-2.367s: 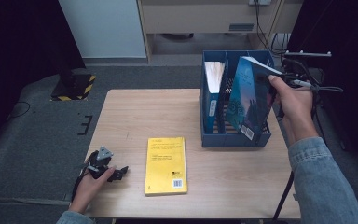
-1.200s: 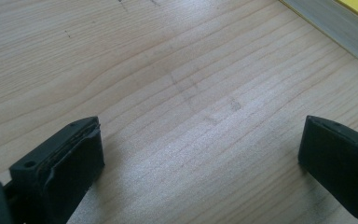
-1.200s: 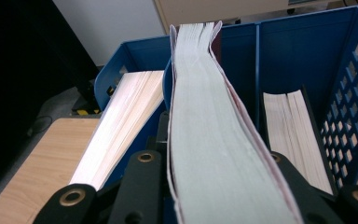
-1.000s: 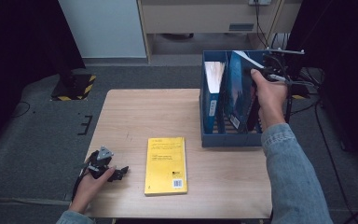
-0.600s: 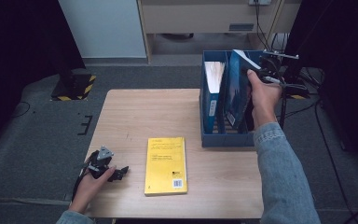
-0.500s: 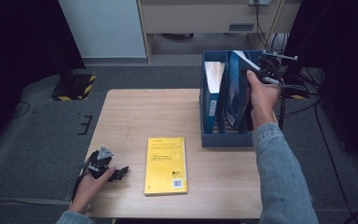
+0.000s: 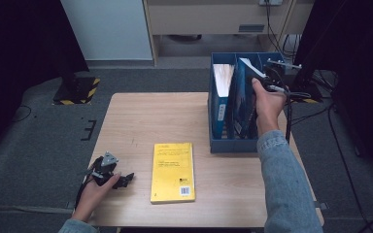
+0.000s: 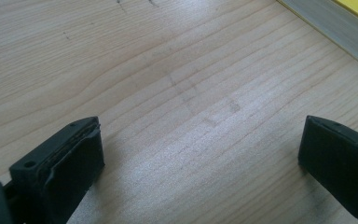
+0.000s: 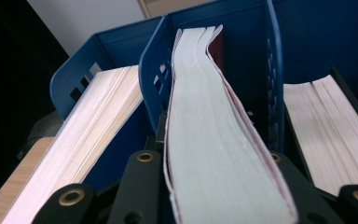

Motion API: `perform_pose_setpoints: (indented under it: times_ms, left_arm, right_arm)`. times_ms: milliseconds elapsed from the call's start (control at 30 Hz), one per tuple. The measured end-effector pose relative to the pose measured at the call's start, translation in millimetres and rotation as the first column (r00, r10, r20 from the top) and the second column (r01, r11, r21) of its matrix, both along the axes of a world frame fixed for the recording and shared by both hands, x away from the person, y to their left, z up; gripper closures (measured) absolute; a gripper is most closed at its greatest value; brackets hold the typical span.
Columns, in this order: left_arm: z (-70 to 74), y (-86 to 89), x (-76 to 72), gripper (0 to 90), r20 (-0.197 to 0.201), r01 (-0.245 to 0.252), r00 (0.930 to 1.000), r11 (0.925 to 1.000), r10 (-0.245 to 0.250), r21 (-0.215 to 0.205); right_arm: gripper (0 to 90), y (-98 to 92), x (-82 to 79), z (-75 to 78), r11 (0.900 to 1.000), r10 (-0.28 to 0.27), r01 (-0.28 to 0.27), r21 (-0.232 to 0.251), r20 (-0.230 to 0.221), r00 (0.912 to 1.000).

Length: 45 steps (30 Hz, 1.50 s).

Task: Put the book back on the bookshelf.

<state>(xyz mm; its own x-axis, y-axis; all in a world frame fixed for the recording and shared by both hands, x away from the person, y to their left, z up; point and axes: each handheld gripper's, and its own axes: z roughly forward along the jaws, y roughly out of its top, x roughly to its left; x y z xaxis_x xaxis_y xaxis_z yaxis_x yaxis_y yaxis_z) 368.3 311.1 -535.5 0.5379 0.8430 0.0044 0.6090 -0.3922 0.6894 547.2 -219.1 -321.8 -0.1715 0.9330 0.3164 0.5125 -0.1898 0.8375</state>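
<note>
My right gripper (image 7: 266,80) is shut on a dark blue book (image 7: 243,104), pinching its top edge. The book stands tilted in the middle slot of a blue file rack (image 7: 233,145) at the table's far right. In the right gripper view both jaws clamp the book's pale page edge (image 9: 214,140) between the rack's dividers (image 9: 272,70). A yellow book (image 7: 173,171) lies flat near the table's front edge. To its left my left gripper (image 7: 115,177) rests on the wood; its jaws stand open (image 8: 200,158) over bare table.
Another book (image 7: 221,92) stands in the rack's left slot, and a third book (image 9: 335,130) sits in the slot to the right of the held one. The yellow book's edge (image 8: 349,18) lies beyond the left jaws. Cables (image 7: 301,94) trail off the table's right side.
My right hand has sunk, lowering the blue book deeper into the middle slot of the rack. The left hand and the yellow book have stayed still.
</note>
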Motion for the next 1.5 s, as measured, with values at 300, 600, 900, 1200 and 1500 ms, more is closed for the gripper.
perform_pose_setpoints:
  times_ms: [300,600,900,1200,1500]
  left_arm:
    - [-0.2,-0.2,0.1,0.0,0.002,-0.001,1.0000,1.0000,0.001,-0.002]
    - [-0.4,-0.5,0.3,0.0,0.004,-0.001,1.0000,1.0000,0.001,-0.004]
    - [-0.4,-0.5,0.3,0.0,0.004,0.000,1.0000,1.0000,0.000,-0.003]
    - [-0.3,-0.9,0.3,0.0,0.003,0.000,1.0000,1.0000,0.000,-0.004]
    - [-0.2,-1.6,-0.1,0.0,0.002,0.001,1.0000,1.0000,-0.001,-0.001]
  right_arm:
    - [72.4,4.0,1.9,-4.9,1.000,-0.007,0.007,0.001,0.016,0.9999]
    - [72.4,3.9,2.0,-16.4,1.000,-0.007,0.007,-0.002,0.003,1.0000]
    - [72.2,7.7,2.8,-21.1,1.000,-0.002,0.002,-0.015,0.007,1.0000]
    - [71.5,5.5,-4.1,-22.6,1.000,0.009,-0.009,-0.013,0.004,1.0000]
    - [70.1,7.7,-18.4,-18.0,0.998,0.044,-0.047,-0.050,-0.063,0.9970]
